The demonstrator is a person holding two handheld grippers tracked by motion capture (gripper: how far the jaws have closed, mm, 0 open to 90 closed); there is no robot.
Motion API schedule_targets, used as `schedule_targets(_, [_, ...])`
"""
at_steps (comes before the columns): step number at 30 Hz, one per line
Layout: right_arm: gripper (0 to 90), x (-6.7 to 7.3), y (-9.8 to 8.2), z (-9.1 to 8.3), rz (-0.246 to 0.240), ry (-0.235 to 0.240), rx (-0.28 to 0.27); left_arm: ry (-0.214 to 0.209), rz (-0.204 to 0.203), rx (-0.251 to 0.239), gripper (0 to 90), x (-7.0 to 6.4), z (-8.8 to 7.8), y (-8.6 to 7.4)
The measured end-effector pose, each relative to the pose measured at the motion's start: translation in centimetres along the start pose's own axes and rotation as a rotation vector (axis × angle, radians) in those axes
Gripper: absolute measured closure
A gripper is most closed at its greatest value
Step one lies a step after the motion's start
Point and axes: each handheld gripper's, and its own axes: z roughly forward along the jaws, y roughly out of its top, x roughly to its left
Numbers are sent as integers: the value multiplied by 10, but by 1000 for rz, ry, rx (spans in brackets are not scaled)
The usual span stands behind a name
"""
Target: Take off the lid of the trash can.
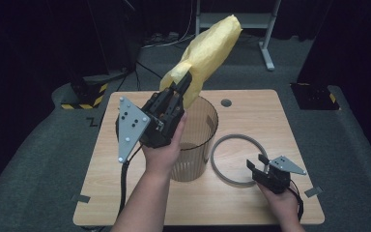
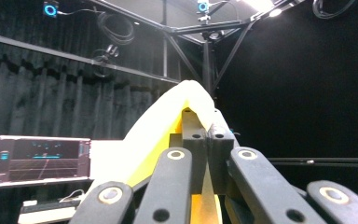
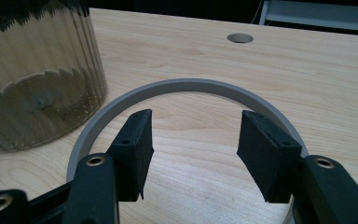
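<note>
A yellow bag [image 1: 206,53] is lifted high above a ribbed, see-through bin [image 1: 194,139] at the middle of the table. My left gripper [image 1: 184,83] is shut on the bag's lower edge, tilted up and away; in the left gripper view the yellow bag [image 2: 168,126] wraps over the closed jaws of the left gripper [image 2: 207,135]. A grey ring [image 1: 235,159] lies flat on the table right of the bin. My right gripper [image 1: 256,162] is open, low over the ring's near side. In the right gripper view the right gripper [image 3: 193,147] straddles bare wood inside the ring [image 3: 191,87], the bin [image 3: 37,74] at left.
The wooden table [image 1: 251,111] has a round cable hole [image 1: 226,103] at the back. Tape marks sit near its front corners. Dark floor, black stands and a metal frame surround the table. A lit screen [image 2: 42,161] shows far off in the left gripper view.
</note>
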Motion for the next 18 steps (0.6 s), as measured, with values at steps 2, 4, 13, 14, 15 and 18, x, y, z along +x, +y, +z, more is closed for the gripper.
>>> schedule_targets(2, [451,0,0,0,-3,0,3,-2,-14,-4,891,-1,0,-1])
schedule_targets(4, [451,1,0,0,-3,0,4,-5,-23,-2,891,0,-1,0])
schedule_targets(13, [451,4,0,1,-11,2,5,21,-6,-1,890,7,-17,5])
schedule_targets(14, [451,4,0,2,-11,2,8,38,4,13,891,12,-22,1])
schedule_targets(15, [451,4,0,2,-11,2,8,38,4,13,891,12,-22,1])
schedule_targets(18, [451,5,0,2,-15,1,11,79,3,58,891,25,-34,-13])
